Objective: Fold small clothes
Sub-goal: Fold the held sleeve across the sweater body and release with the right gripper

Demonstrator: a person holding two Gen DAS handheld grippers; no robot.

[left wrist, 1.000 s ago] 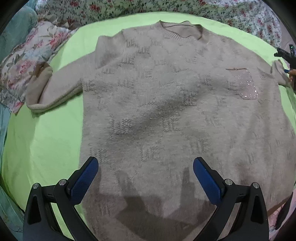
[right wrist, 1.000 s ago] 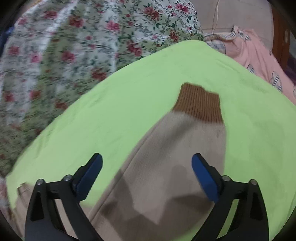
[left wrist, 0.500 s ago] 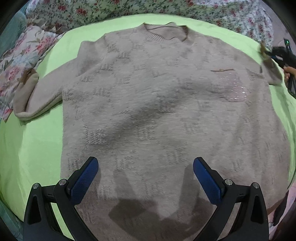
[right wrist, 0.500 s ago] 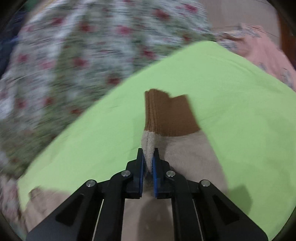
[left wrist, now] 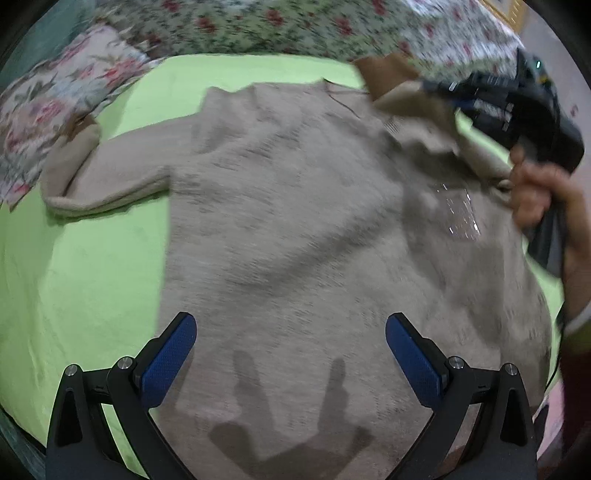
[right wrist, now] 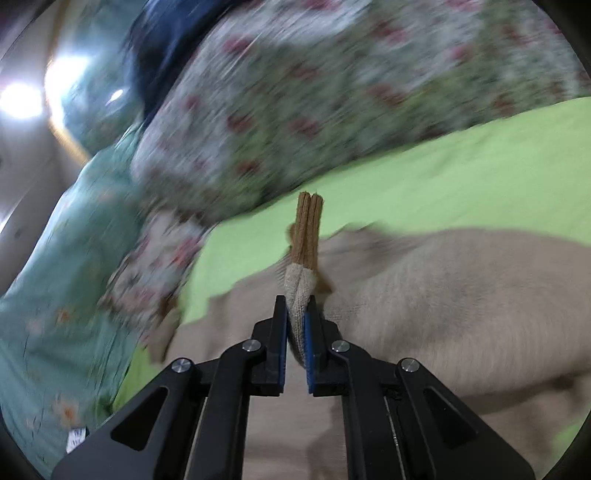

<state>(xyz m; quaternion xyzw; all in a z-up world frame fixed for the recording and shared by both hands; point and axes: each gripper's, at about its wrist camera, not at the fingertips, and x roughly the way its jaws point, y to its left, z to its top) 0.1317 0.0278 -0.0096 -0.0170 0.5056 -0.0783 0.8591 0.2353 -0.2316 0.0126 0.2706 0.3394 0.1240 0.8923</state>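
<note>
A beige knit sweater [left wrist: 295,206] lies flat on a lime green sheet [left wrist: 92,258], neck toward the far side. Its left sleeve [left wrist: 96,177] stretches out to the left. My left gripper [left wrist: 291,332] hovers open above the sweater's lower part, nothing between its fingers. My right gripper [right wrist: 295,306] is shut on the right sleeve [right wrist: 301,291] just below its brown ribbed cuff [right wrist: 308,229], which sticks out past the pads. In the left wrist view the right gripper [left wrist: 436,86] holds that sleeve [left wrist: 417,107] lifted over the sweater's right shoulder, with a hand [left wrist: 535,192] on it.
Floral bedding [left wrist: 295,26] runs along the far side of the sheet, and a floral pillow [left wrist: 55,99] sits at the far left. In the right wrist view a teal floral cloth [right wrist: 62,258] lies left of the sweater [right wrist: 443,295].
My right gripper shut on the right sleeve near its cuff, then swung it up and left over the sweater's body. The left gripper shifted slightly and stays open.
</note>
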